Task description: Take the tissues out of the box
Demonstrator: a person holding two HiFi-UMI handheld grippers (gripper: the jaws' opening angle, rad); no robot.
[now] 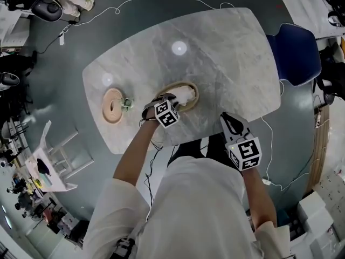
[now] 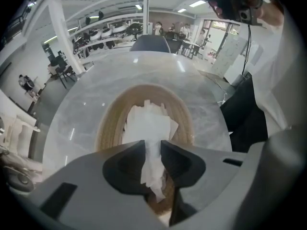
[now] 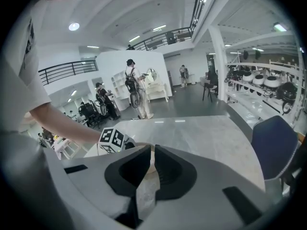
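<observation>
The left hand-held gripper (image 1: 164, 99) is hovering at the oval woven box (image 1: 194, 92) in the middle of the surface (image 1: 226, 53). Its jaws are standing wide apart, with a strip of tissue (image 2: 149, 128) lying loosely between them and the rest bunched inside the box. The right hand-held gripper (image 1: 230, 118) is waiting at lower right, jaws nearly together on nothing. The pull-out step seems to be in hand. Next, the left jaws need closing on the tissue, then lifting clear.
</observation>
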